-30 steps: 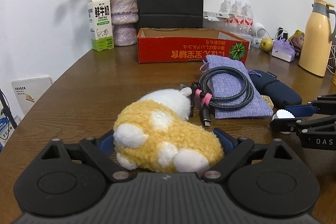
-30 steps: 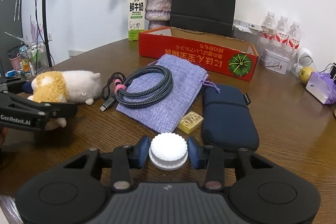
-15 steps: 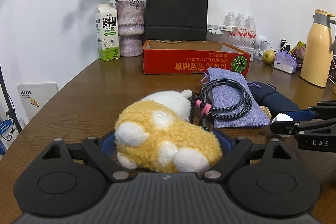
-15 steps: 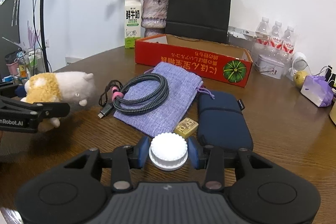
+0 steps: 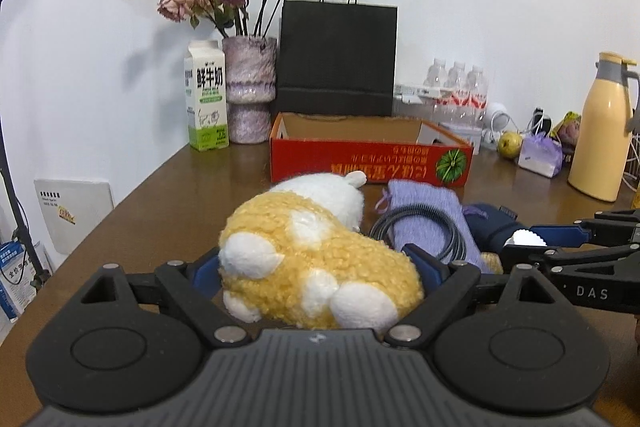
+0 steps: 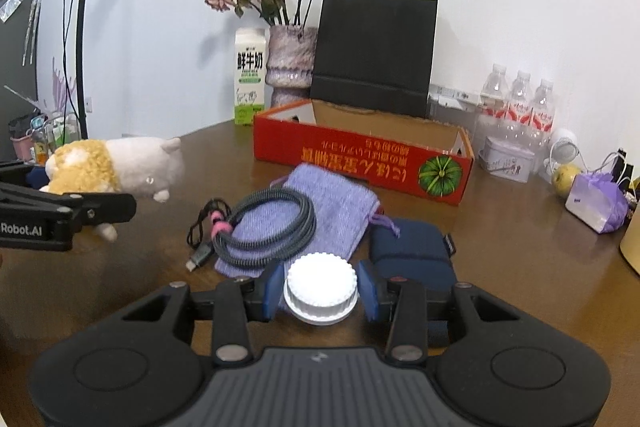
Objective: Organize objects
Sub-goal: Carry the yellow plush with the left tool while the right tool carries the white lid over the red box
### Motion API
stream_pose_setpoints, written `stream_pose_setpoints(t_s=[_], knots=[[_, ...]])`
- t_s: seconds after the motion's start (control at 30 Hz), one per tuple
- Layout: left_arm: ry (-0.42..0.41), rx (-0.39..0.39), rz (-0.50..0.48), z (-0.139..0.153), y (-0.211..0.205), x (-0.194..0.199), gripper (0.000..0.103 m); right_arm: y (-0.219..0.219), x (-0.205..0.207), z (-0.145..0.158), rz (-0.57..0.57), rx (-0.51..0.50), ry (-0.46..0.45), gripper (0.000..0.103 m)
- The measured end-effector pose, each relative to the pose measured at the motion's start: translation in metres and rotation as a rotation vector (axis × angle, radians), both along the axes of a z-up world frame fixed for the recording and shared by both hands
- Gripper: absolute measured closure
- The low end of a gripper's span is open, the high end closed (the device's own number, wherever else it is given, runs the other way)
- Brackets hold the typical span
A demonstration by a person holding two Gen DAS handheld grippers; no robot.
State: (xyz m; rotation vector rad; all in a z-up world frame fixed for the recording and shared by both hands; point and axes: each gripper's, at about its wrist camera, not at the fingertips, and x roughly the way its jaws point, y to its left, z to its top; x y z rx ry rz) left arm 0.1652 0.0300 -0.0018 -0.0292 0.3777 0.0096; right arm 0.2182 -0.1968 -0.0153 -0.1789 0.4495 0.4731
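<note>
My left gripper (image 5: 316, 267) is shut on a yellow and white plush toy (image 5: 316, 259) and holds it above the table; the toy also shows at the left of the right wrist view (image 6: 112, 167). My right gripper (image 6: 320, 291) is shut on a white ribbed cap (image 6: 320, 287), lifted off the table; the cap shows in the left wrist view (image 5: 526, 239). An open red cardboard box (image 6: 360, 159) stands at the back. A purple pouch (image 6: 332, 203) with a coiled cable (image 6: 264, 223) and a navy case (image 6: 412, 247) lie in front of it.
Behind the box stand a milk carton (image 6: 250, 75), a vase of dried flowers (image 6: 288, 63) and a black paper bag (image 6: 372, 55). Water bottles (image 6: 520, 107), a tin, a pear (image 6: 564, 175) and a purple bag are at the right. A yellow thermos (image 5: 600, 131) stands far right.
Both grippers have risen from the table, the left with the plush toy and the right with the white cap. The pouch, cable and case have stayed in place.
</note>
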Motion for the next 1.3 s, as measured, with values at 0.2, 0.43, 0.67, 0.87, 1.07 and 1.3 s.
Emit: stream_pose_setpoints(t_s=[0.2,0.43,0.67,0.87,1.07,1.3], knots=[[-0.028,-0.024,-0.001,0.014,-0.004,0.008,0.012,0.001,0.005,0.014,-0.004,0.019,-0.037,0.064],[-0.06,-0.033,0.0,0.03,-0.01,0.023,0.012,0.003,0.017,0.026,-0.014,0.038,-0.063,0.064],[-0.078,-0.05,0.011,0.044,-0.013,0.044,0.012,0.004,0.035,0.04,-0.031,0.059,-0.088,0.064],[-0.097,-0.053,0.022,0.058,-0.017,0.063,0.012,0.007,0.052,0.053,-0.038,0.076,-0.112,0.064],[-0.115,-0.06,0.033,0.07,-0.021,0.085,0.012,0.009,0.073,0.065,-0.048,0.089,-0.129,0.064],[-0.126,-0.077,0.045,0.081,-0.024,0.115,0.012,0.012,0.099,0.076,-0.059,0.093,-0.139,0.064]])
